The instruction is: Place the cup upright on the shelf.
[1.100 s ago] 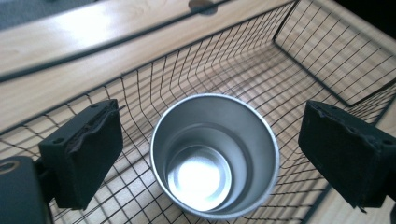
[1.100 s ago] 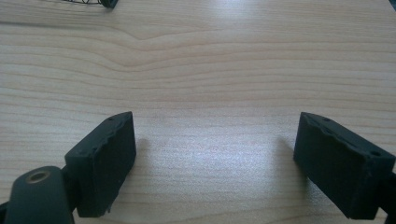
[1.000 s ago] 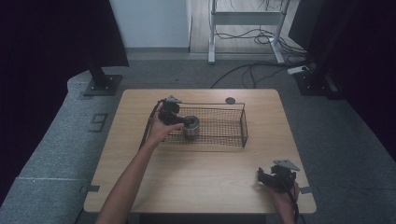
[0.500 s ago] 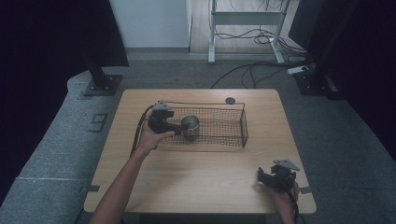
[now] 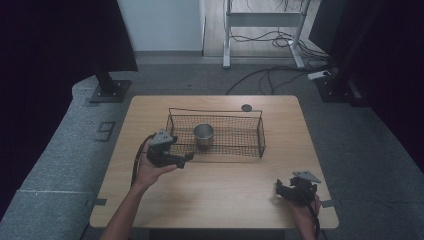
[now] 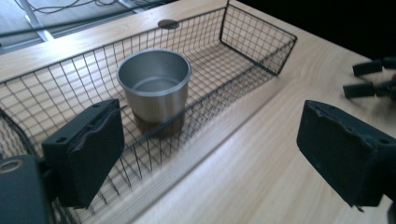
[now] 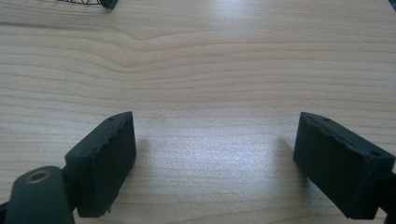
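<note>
- I am holding my left claw [image 5: 182, 159] released, its 2 jaws wide apart, just outside the near wall of the wire basket [image 5: 250, 150].
- The metal cup [image 6: 154, 84] is standing upright inside the basket, near its left end.
- My right claw [image 5: 280, 189] is resting released on the table [image 5: 225, 200], well apart from the basket.

The cup [image 6: 154, 84] is brushed metal with a dull sheen. The basket [image 6: 252, 42] is thin black wire mesh. The table [image 7: 210, 60] is pale wood, smooth, grain showing. Both grippers' pads [image 7: 105, 158] look matt black, slightly rough-edged.
</note>
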### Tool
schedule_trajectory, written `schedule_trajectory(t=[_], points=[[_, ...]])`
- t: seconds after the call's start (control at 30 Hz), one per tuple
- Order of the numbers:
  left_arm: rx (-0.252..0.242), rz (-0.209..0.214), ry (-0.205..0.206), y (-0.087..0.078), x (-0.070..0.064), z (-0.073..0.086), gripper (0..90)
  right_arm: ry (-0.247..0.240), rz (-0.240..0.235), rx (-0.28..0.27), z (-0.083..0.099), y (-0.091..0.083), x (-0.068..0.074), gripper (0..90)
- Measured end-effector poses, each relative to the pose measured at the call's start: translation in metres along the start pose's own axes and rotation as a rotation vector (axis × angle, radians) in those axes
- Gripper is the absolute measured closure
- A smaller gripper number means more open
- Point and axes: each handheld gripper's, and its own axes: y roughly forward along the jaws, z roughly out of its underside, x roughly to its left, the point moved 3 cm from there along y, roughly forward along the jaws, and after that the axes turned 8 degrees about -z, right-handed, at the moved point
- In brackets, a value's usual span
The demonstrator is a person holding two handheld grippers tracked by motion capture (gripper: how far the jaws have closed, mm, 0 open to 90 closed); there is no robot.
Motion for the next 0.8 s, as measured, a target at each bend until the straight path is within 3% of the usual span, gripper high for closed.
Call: schedule_trajectory(t=[0.37, 0.63, 0.8], points=[[0.039, -0.037, 0.012, -0.015, -0.015, 0.05, 8.6, 0.0, 0.0, 0.0, 0.0, 0.0, 0.0, 12.8], [0.064, -0.061, -0.049, -0.019, -0.014, 0.09, 10.4, 0.0, 0.001, 0.0, 0.0, 0.0, 0.0, 12.8], [0.081, -0.077, -0.04, -0.016, -0.013, 0.098, 11.1, 0.0, 0.001, 0.0, 0.0, 0.0, 0.0, 12.8]])
